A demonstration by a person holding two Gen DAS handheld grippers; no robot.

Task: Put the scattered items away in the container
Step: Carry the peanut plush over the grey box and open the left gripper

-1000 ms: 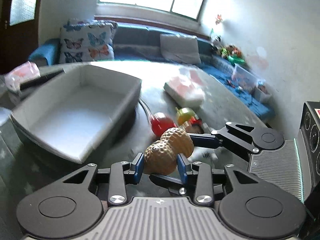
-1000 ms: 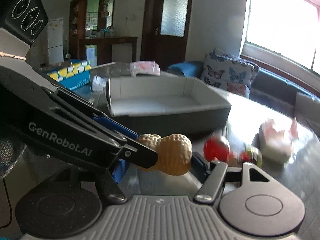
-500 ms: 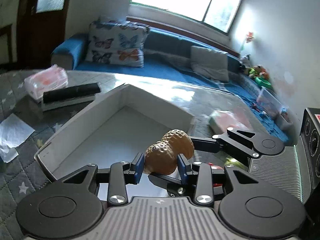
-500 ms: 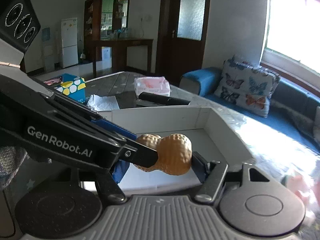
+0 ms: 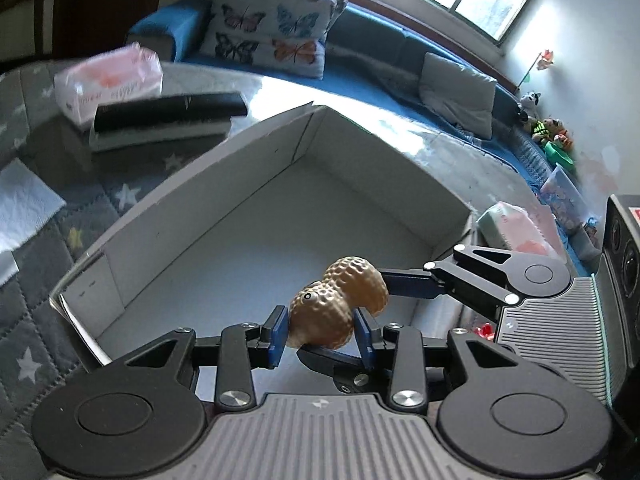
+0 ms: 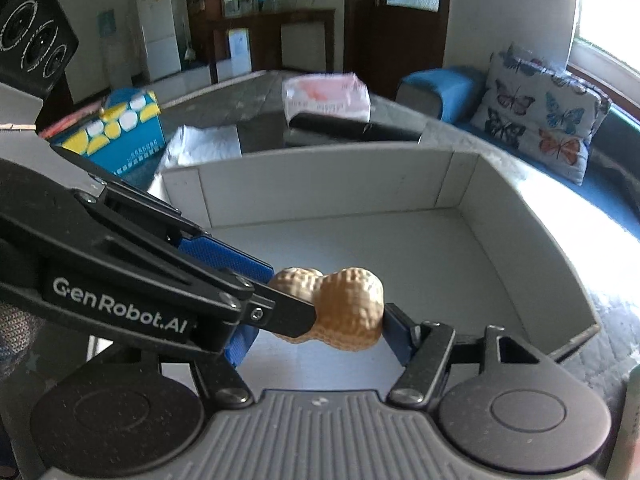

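A tan peanut-shaped toy (image 5: pixel 338 306) hangs over the inside of the white open box (image 5: pixel 192 184). My left gripper (image 5: pixel 322 334) is shut on its near lobe. My right gripper (image 6: pixel 324 316) is shut on its other lobe (image 6: pixel 350 308), coming in from the right in the left wrist view. Both hold the toy above the box floor (image 6: pixel 400 256). The box holds nothing else that I can see. A bit of a red item (image 5: pixel 486 330) shows past the box's right wall.
A pink tissue pack (image 5: pixel 108 80) and a black remote (image 5: pixel 168 110) lie beyond the box, with white paper (image 5: pixel 24 204) to the left. Another tissue pack (image 5: pixel 508 228) lies right of the box. A blue and yellow carton (image 6: pixel 116 132) stands at the far left. A blue sofa (image 5: pixel 360 52) lies behind.
Both grippers carried the peanut toy from beside the box, over its wall, to above the box floor. The red and yellow toys have dropped out of view.
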